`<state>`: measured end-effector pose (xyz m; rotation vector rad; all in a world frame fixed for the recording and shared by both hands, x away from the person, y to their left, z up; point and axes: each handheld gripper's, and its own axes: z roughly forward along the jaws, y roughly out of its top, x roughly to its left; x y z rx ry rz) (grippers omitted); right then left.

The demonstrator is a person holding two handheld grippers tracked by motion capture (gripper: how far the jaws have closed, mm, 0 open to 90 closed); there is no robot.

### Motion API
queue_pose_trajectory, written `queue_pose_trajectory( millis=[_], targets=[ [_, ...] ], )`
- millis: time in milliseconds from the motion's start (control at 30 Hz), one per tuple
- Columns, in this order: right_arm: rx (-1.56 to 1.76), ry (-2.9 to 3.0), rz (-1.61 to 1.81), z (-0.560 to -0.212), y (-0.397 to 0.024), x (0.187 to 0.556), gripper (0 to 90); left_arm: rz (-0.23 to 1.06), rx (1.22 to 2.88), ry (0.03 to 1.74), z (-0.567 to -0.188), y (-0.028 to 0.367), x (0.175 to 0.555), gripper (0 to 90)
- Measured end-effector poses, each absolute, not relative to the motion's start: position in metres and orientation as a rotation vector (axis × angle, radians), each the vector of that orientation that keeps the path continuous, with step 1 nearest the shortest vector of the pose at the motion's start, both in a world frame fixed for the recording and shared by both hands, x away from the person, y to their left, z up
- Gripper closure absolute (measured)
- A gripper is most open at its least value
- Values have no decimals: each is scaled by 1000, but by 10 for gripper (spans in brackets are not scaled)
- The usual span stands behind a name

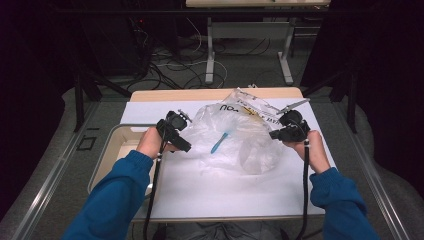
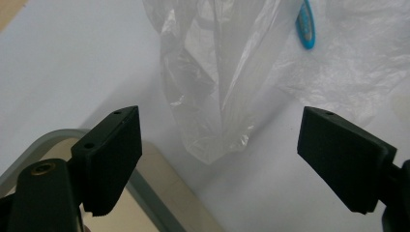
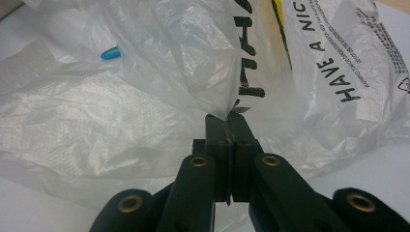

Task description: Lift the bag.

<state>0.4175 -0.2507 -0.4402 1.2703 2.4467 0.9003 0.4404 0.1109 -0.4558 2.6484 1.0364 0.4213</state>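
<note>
A crumpled translucent plastic bag [image 1: 250, 145] with black and yellow print lies on the white sheet in the middle of the table. A small blue oblong object [image 1: 219, 143] rests at the bag, seen through its film. My left gripper [image 1: 184, 134] is at the bag's left edge. In the left gripper view its jaws [image 2: 220, 121] stand wide open, and a hanging fold of the bag [image 2: 208, 96] lies just ahead of them, untouched. The blue object [image 2: 305, 24] is farther off. My right gripper [image 1: 272, 134] is at the bag's right side, shut [image 3: 229, 121] on a pinch of the bag's film [image 3: 203, 72].
A shallow beige tray with a grey rim [image 1: 107, 150] sits at the table's left, under my left hand; its rim [image 2: 140, 193] is beside the left jaw. The white sheet [image 1: 215, 185] covers the near half of the table. Behind the table are cables and another table's legs [image 1: 210, 60].
</note>
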Motion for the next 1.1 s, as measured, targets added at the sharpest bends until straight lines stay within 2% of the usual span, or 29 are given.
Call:
queue_pose_trajectory(
  millis=[133, 200, 267, 433, 500, 600, 633, 733, 900, 967, 1000, 1033, 1100],
  targets=[
    [1271, 2455, 894, -444, -251, 418, 900, 403, 2731, 1004, -466, 99, 449, 180],
    [1262, 2456, 891, -445, -250, 418, 900, 408, 2766, 988, -472, 92, 452, 217],
    [1262, 2462, 888, -445, -248, 417, 900, 406, 2800, 970, -477, 87, 454, 311],
    [1248, 2475, 882, -447, -247, 417, 892, 418, 2794, 965, -483, 85, 461, 658],
    [1242, 2481, 881, -449, -246, 418, 880, 420, 2773, 960, -483, 85, 462, 758],
    [1266, 2494, 861, -451, -244, 416, 848, 388, 2765, 962, -485, 84, 462, 840],
    [1269, 2500, 850, -452, -242, 415, 801, 386, 2766, 957, -485, 83, 462, 854],
    [1254, 2513, 830, -453, -237, 408, 595, 382, 2765, 944, -486, 79, 460, 869],
    [1248, 2580, 767, -461, -228, 395, 98, 389, 2769, 938, -487, 76, 461, 870],
    [1218, 2606, 707, -474, -222, 389, 9, 395, 2768, 937, -487, 76, 462, 845],
    [1209, 2624, 670, -478, -220, 388, 0, 404, 2764, 939, -487, 75, 463, 816],
    [1202, 2615, 695, -489, -215, 388, 0, 415, 2777, 946, -486, 74, 465, 747],
    [1207, 2661, 616, -497, -211, 389, 0, 455, 2772, 956, -485, 72, 468, 521]
  ],
)
